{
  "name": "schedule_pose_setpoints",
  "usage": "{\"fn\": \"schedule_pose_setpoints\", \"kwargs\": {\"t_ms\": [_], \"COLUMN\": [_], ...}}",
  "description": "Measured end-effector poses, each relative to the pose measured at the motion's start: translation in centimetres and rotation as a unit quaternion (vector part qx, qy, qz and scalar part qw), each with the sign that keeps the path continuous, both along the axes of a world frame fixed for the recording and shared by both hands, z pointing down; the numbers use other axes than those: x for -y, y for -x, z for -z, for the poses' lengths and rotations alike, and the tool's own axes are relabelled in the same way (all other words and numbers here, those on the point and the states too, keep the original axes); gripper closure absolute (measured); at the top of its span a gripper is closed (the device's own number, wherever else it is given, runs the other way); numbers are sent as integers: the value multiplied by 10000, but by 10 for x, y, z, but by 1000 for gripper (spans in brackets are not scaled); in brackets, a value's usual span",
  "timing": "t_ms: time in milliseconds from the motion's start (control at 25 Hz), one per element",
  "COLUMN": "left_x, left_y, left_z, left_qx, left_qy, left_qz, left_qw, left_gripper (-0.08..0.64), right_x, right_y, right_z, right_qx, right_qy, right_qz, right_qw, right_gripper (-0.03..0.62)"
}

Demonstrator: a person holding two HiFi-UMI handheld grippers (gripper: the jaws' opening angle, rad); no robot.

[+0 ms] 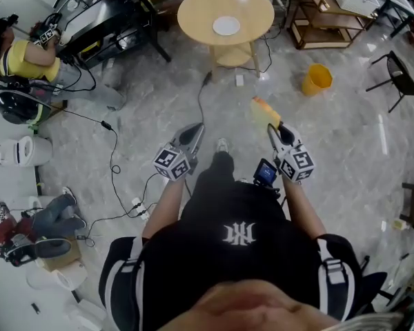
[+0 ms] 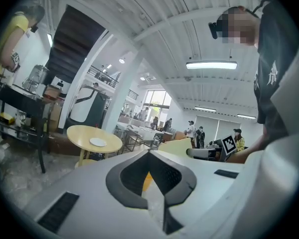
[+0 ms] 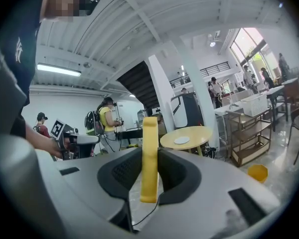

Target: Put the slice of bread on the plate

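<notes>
Right gripper (image 1: 272, 131) clamped on bread slice (image 3: 149, 153) seen edge-on, left gripper (image 2: 149, 153) jaws together, plate (image 1: 226, 25) distant on table (image 1: 193, 9)

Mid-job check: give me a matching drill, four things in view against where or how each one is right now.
Things:
1. slice of bread
2. plate
3. yellow bucket
4. left gripper

Place or state:
A. on the round table
B. shut, holding nothing
C. on the floor, off to one side of the table
D. clamped in the right gripper

Pairs: 1-D, 2-A, 3-C, 4-B
</notes>
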State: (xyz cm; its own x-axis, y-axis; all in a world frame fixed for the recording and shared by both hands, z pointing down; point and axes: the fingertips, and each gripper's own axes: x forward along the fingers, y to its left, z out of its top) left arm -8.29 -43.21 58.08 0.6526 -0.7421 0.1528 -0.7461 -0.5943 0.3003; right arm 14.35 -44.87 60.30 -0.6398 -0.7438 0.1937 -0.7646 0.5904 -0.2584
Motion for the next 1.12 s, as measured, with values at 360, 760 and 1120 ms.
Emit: {"fn": "schedule_pose_setpoints", "kwargs": {"t_ms": [360,760,1120], "left_x": [105,203,266], "left_y": [4,31,39], "left_z": [-11,-17,-34], "left_qx": [-222,-302,-422], "left_qy": [-21,-4,155], "left_qz": [-332,-722,-649], "left_qw": [9992,9969,9969], "left_gripper": [551,551,551], "right_x": [86,180,224], "right_y": [16,65,75], "right_z": [14,30,9], "right_qx": [-270,-457,-521], "right_qy": [-25,-76,204], "right_qz": [-142,-196,-116], "right_qw": [9995,9987,9984], "right_gripper": [497,497,497]}}
